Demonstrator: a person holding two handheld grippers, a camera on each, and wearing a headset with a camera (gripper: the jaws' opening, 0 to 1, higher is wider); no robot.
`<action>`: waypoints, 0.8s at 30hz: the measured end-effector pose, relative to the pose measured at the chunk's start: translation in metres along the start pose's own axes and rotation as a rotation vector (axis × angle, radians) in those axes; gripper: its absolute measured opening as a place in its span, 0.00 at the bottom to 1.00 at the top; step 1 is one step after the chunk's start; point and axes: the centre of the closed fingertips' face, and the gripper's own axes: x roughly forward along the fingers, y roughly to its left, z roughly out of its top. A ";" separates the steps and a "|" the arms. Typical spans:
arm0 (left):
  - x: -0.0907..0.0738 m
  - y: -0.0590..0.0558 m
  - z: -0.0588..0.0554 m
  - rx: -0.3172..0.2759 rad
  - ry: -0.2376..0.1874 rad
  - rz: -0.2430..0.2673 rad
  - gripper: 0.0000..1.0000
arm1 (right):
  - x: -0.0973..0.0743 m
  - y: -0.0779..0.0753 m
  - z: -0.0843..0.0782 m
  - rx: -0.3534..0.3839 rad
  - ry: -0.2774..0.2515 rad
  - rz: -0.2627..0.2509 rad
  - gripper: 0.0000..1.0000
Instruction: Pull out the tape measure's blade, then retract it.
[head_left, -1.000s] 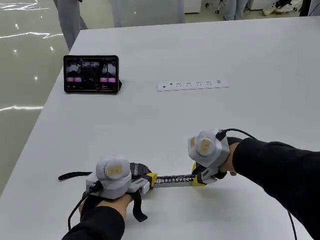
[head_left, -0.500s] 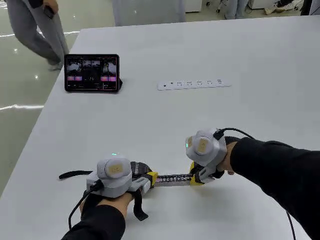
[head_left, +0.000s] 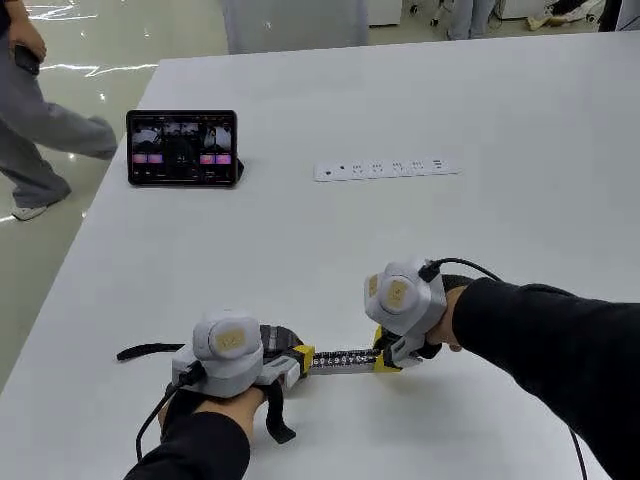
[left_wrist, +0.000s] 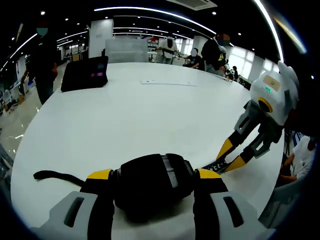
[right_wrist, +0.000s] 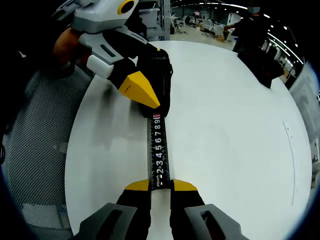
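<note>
The black tape measure case (left_wrist: 152, 182) lies on the white table, gripped between my left gripper's yellow-tipped fingers (left_wrist: 155, 175); in the head view the case (head_left: 280, 341) sits by that gripper (head_left: 295, 360). A short length of blade (right_wrist: 158, 150) with black numerals runs from the case (right_wrist: 159, 75) to my right gripper (right_wrist: 159, 186), which is shut on the blade's end. In the head view the blade (head_left: 343, 357) spans the gap to the right gripper (head_left: 385, 360). A black wrist strap (head_left: 150, 351) trails left of the case.
A dark tablet (head_left: 182, 147) stands at the table's far left and a white power strip (head_left: 386, 169) lies mid-table. The table's left edge (head_left: 60, 290) is close to the left gripper. A person (head_left: 30, 110) walks on the floor beyond.
My right gripper has moved left toward the case and the exposed blade has grown shorter. The left gripper and case have stayed put. The person on the floor walked left.
</note>
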 end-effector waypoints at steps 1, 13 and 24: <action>0.000 0.000 0.000 0.000 0.000 0.000 0.60 | 0.000 0.000 0.001 0.018 -0.006 0.002 0.10; 0.000 0.000 -0.001 -0.003 0.002 -0.001 0.60 | 0.004 -0.001 0.007 0.038 -0.010 -0.010 0.10; 0.001 -0.001 -0.001 -0.007 0.005 -0.004 0.60 | 0.008 0.000 0.014 0.029 -0.022 -0.009 0.10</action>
